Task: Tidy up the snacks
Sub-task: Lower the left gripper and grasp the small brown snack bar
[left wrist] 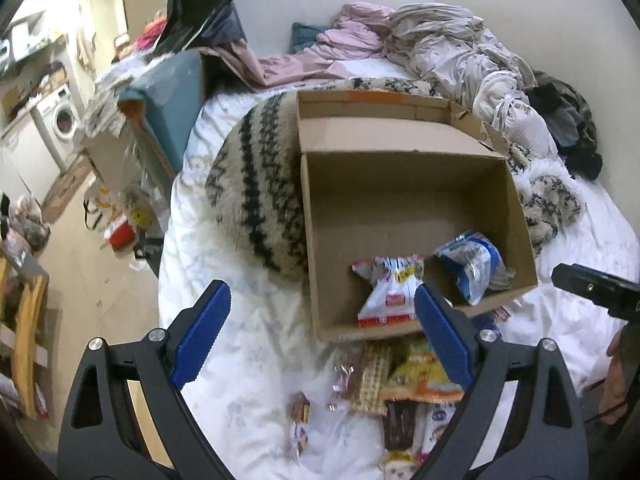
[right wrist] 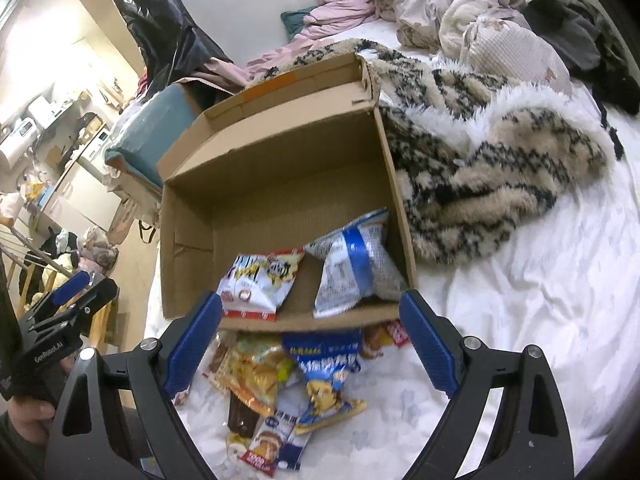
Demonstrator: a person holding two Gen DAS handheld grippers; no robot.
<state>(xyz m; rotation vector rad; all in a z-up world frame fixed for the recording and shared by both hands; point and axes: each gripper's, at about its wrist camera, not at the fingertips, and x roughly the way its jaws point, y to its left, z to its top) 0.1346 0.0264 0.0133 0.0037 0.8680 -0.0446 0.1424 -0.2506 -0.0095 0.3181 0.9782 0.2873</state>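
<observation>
Two snack packets already lie in the cardboard box (right wrist: 276, 184) on the bed: a white-and-red packet (right wrist: 260, 284) toward the left of the near wall and a blue-and-silver bag (right wrist: 356, 260) in the near right corner, leaning against the right wall. Just in front of the box, a loose pile of snacks (right wrist: 280, 376) sits on the white bedsheet (right wrist: 520, 300), some packets touching the box's near wall; I can make out a blue bag with yellow print (right wrist: 324, 376) and an orange-yellow one (right wrist: 252, 372) among them.

I see my right gripper (right wrist: 310, 340) spread wide above that pile, holding nothing. My left gripper (left wrist: 322, 332) is also wide and empty, poised over the near left corner of the box, with the pile below it; the picture there is blurred.

Beside and behind the box lies a beige-and-black fuzzy blanket (right wrist: 480, 168). Crumpled clothes (right wrist: 460, 4) are heaped at the far end of the bed. Off to the left, a washing machine (left wrist: 60, 116) stands across the room.
</observation>
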